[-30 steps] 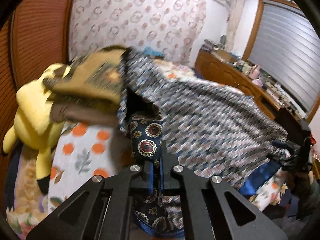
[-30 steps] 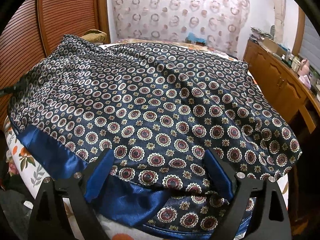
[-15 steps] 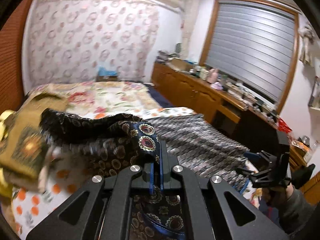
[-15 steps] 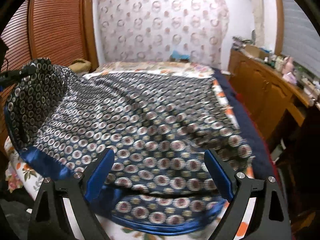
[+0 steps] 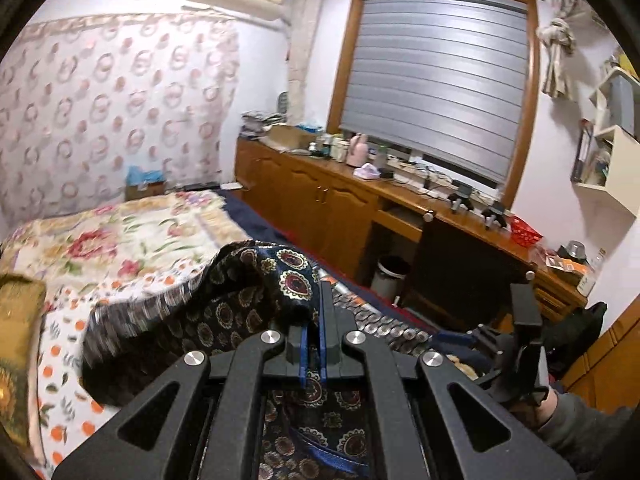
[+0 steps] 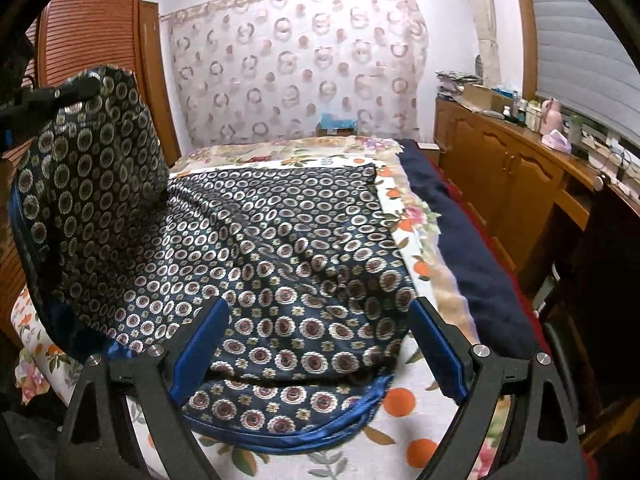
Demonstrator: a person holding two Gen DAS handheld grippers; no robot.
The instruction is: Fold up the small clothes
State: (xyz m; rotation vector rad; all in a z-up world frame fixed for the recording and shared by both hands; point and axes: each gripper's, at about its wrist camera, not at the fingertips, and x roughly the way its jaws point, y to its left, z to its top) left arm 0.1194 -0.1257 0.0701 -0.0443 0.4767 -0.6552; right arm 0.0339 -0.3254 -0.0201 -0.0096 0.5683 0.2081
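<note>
A dark blue garment [image 6: 280, 240] with a round medallion print and a shiny blue hem lies spread on the bed. My left gripper [image 5: 314, 320] is shut on one corner of the garment [image 5: 224, 304] and holds it lifted; that raised flap shows at the left of the right wrist view [image 6: 84, 184]. My right gripper [image 6: 316, 320] is open, its blue pads [image 6: 200, 344] low over the garment's near edge, not holding anything. It also shows in the left wrist view [image 5: 500, 344], at the right.
The bed has a white sheet with an orange fruit print [image 6: 400, 404] and a floral cover [image 5: 120, 236] farther back. A navy blanket [image 6: 460, 248] runs along its right side. A wooden cabinet counter [image 5: 360, 200] stands to the right. An ochre cushion [image 5: 16, 344] lies at the left.
My left gripper has lifted the garment corner and swung it up and to the right. The cloth has slid back from my open right gripper and now lies flatter.
</note>
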